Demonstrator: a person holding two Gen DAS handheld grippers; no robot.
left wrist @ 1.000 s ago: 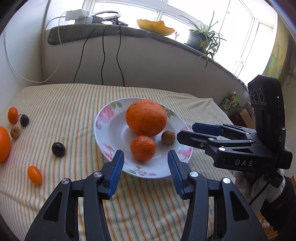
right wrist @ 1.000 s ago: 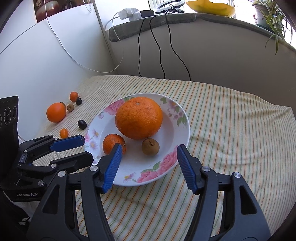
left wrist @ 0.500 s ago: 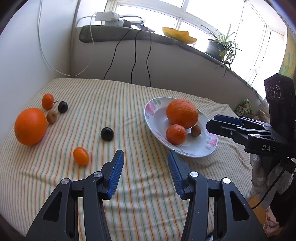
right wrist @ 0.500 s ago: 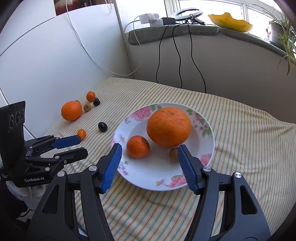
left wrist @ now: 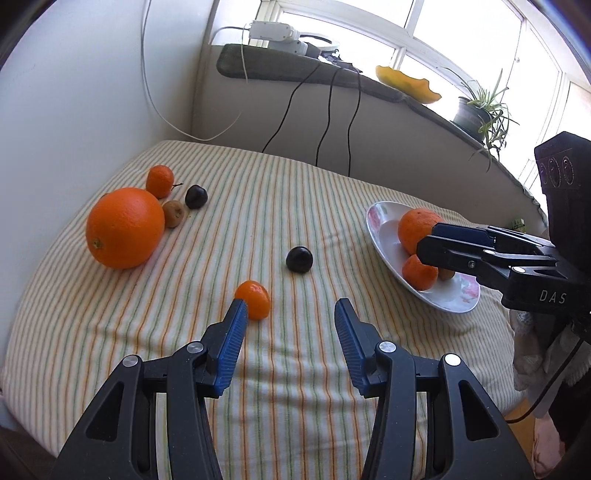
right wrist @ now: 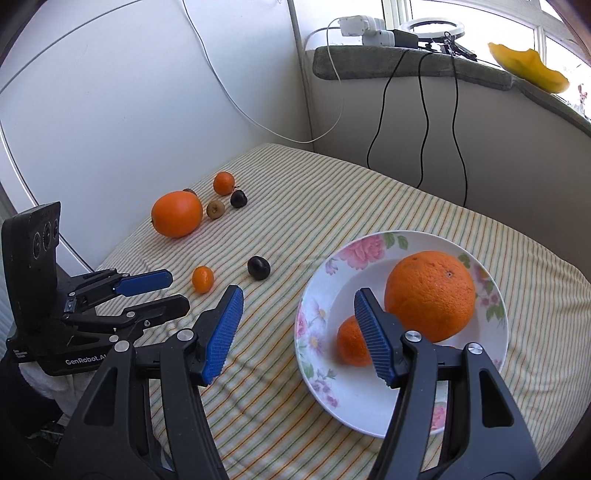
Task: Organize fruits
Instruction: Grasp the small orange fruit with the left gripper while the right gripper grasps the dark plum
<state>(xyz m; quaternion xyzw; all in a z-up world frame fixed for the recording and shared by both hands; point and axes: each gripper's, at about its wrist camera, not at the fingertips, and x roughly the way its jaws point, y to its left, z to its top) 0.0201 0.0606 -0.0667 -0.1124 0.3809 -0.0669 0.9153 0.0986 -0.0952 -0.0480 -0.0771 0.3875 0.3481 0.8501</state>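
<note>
A soft striped cloth (left wrist: 295, 373), in thin orange and green lines and slightly rumpled, is covering the table, which is sitting in a white-walled corner under a bright window; black cables (left wrist: 328, 122) are hanging down from a padded grey sill (left wrist: 314, 75) where a power strip (left wrist: 273, 31) and a potted plant (left wrist: 476, 110) are standing. The left gripper (left wrist: 290, 319) is hovering with its jaws parted and empty, a small glossy kumquat (left wrist: 255, 297) lying just beside its left pad. The right gripper (right wrist: 297, 314) is standing wider, also empty, over the rim of the floral china plate (right wrist: 343, 387) (a pebbly large orange (right wrist: 430, 295) and a tangerine (right wrist: 351, 341) are resting in it). On the cloth, a smooth orange (left wrist: 123, 227), a second tangerine (left wrist: 159, 180), a brown longan (left wrist: 174, 213) and two dark plums (left wrist: 299, 259) are lying loose.
</note>
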